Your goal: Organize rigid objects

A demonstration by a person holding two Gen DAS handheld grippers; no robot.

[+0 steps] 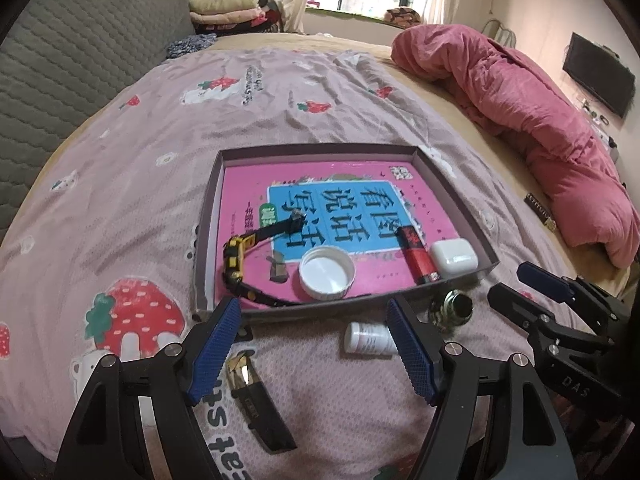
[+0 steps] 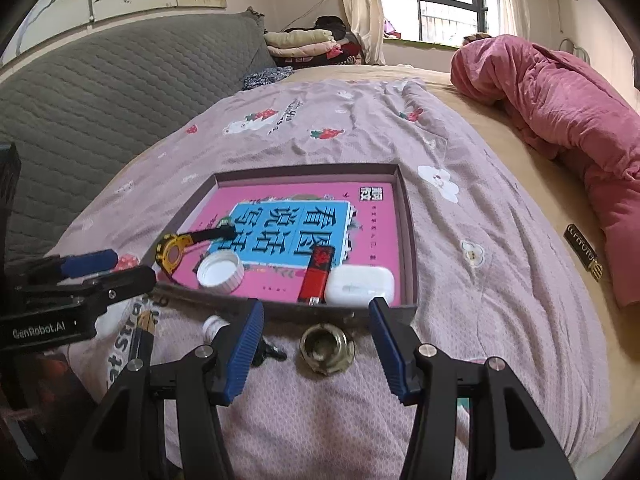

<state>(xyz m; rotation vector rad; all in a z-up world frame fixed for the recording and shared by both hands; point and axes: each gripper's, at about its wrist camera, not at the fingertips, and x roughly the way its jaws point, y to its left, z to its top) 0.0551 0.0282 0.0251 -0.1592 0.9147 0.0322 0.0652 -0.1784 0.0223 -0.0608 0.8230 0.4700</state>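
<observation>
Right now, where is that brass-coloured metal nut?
The metal nut lies on the bedspread just outside the near wall of the tray, in front of the right gripper, below the white earbud case.

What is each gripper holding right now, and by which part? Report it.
Nothing is held. The left gripper and the right gripper are both open and empty above the bedspread.

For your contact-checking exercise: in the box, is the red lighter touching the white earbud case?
Touching. In the right wrist view the red lighter lies against the left edge of the white earbud case, no gap between them; the left wrist view agrees.
</observation>
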